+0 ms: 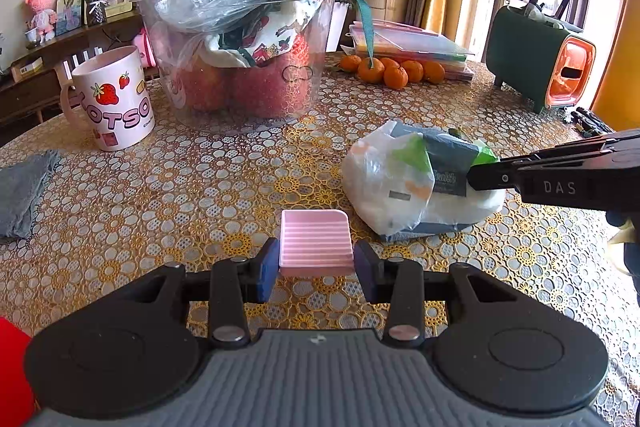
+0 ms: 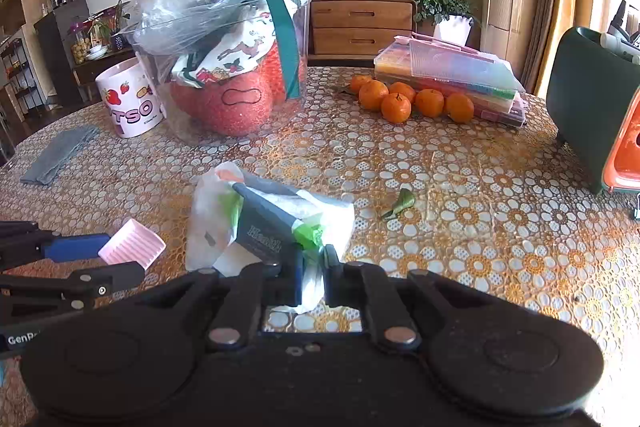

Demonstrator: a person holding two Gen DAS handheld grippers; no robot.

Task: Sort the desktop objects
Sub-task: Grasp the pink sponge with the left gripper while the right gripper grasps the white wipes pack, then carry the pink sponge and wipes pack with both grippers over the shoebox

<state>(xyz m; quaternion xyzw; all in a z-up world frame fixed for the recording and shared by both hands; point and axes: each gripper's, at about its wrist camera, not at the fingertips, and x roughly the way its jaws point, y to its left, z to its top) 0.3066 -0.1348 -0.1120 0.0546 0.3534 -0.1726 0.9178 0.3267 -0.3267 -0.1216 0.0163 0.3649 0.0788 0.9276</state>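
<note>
Left gripper (image 1: 316, 269): clamped on the pink ribbed tray (image 1: 316, 241), blue pads pressing its two sides at the near end; the tray is held just above the tablecloth, tilted slightly.
Right gripper (image 2: 311, 277): jaws drawn in tight on the white plastic bag (image 2: 224, 219), pinching a fold of its film at the near edge; no earlier view to compare.
White plastic bag: lies on the table in front of the right gripper, crumpled, with orange and green print; a dark grey box (image 2: 268, 227) with pale lettering sits partly inside it.
Pink ribbed tray, position: to the left of the bag and near it, not touching it as far as can be seen.
Table (image 1: 200, 187): covered with a gold and white floral lace-pattern cloth.
Clear bucket (image 1: 248, 67): stands at the far middle, holding red netted fruit, printed cloth, a green strap and a loose clear bag on top.
Mug (image 1: 112, 99): pink with strawberries, just left of the bucket.
Grey cloth (image 1: 24, 193): folded, at the far left edge.
Oranges (image 2: 412, 101): a cluster at the far right, beside stacked plastic cases (image 2: 452, 79).
Green leaf (image 2: 400, 203): alone on the cloth, right of the bag.
Green and orange box (image 1: 540, 67): upright at the right edge.
</note>
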